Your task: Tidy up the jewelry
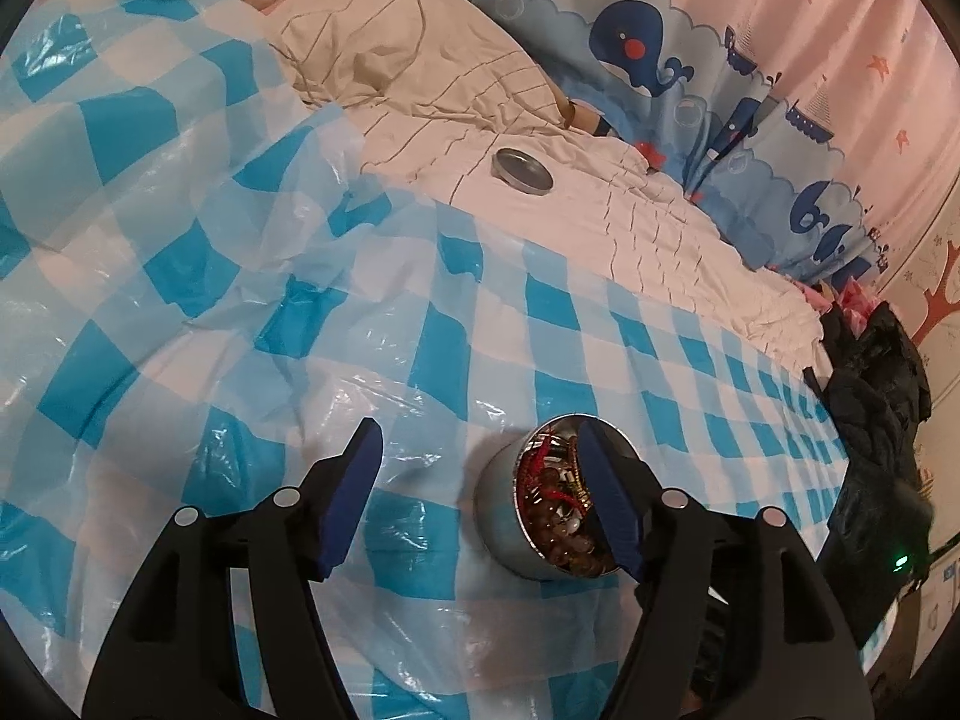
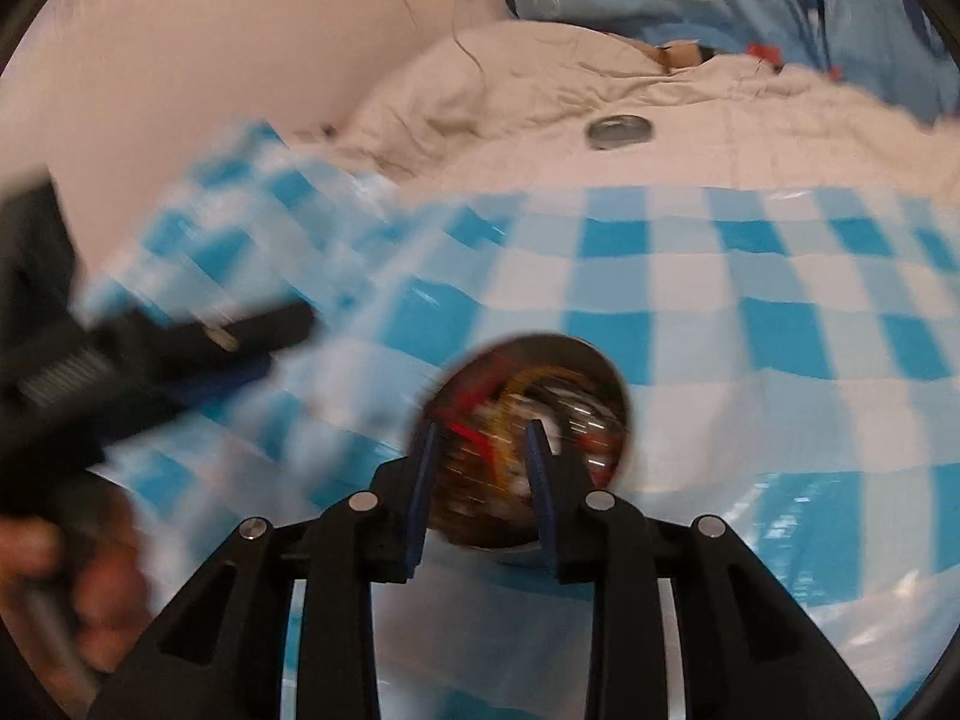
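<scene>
The checked plastic sheet (image 1: 180, 312) lies bare left of the open jewelry tin (image 1: 516, 516), whose lid (image 1: 521, 171) sits well apart on the cream quilt (image 1: 660, 228), with black clothing (image 1: 870, 396) at the right edge.

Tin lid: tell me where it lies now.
The tin lid lies upturned on the cream bedding, beyond the far edge of the checked plastic sheet, well behind the open jewelry tin.

Pink wall (image 2: 198, 60), whale-print curtain (image 1: 648, 54), cream bedding (image 1: 432, 78), blue-checked plastic sheet (image 1: 180, 240)
</scene>
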Demonstrator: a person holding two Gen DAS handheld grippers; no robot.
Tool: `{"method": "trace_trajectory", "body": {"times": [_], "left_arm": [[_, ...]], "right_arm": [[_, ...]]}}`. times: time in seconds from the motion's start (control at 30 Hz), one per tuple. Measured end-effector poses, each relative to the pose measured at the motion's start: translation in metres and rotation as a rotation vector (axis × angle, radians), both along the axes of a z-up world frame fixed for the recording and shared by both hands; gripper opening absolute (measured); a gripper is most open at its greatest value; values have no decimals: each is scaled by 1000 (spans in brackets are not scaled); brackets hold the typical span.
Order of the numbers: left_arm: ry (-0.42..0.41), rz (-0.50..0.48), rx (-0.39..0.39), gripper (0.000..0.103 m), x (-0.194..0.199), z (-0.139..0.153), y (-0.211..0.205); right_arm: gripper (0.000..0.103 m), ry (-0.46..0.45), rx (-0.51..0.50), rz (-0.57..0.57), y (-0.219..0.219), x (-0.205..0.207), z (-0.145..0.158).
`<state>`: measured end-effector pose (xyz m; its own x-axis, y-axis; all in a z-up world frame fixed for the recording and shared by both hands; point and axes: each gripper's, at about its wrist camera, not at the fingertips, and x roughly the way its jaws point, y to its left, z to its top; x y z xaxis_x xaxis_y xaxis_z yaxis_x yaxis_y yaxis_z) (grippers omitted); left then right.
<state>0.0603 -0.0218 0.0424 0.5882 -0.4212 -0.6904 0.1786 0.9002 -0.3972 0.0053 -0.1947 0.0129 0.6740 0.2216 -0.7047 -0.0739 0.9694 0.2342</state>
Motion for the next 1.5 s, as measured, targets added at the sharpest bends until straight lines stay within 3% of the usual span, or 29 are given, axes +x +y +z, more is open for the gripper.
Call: {"method": "trace_trajectory", "body": {"times": [0.07,0.13,0.3,0.5,0.77,1.07,1.5], "left_arm": [[-19,-3,41,67,-3,2,-3],[-51,3,98,72,-8,5,-7],[-127,-5,220,84,-26,14,-14],[-174,-48,340,92,-52,14,-25],[-188,-91,448,95,-85,5,-30],[-160,-69,429,95,-90,5,-14],[-157,-76,450,95,-90,5,-14]], "right_arm": [[34,-21,-11,-11,-4,-8,5],[55,-54,-34,-25,-7,-19,14],[71,-51,-84,-55,-16,-60,17],[77,21,-65,-154,-34,-103,-3],[88,14,-76,-184,-27,-108,0],[95,-24,-93,-194,-7,-115,21],[95,7,-107,-195,3,-107,0]]}}
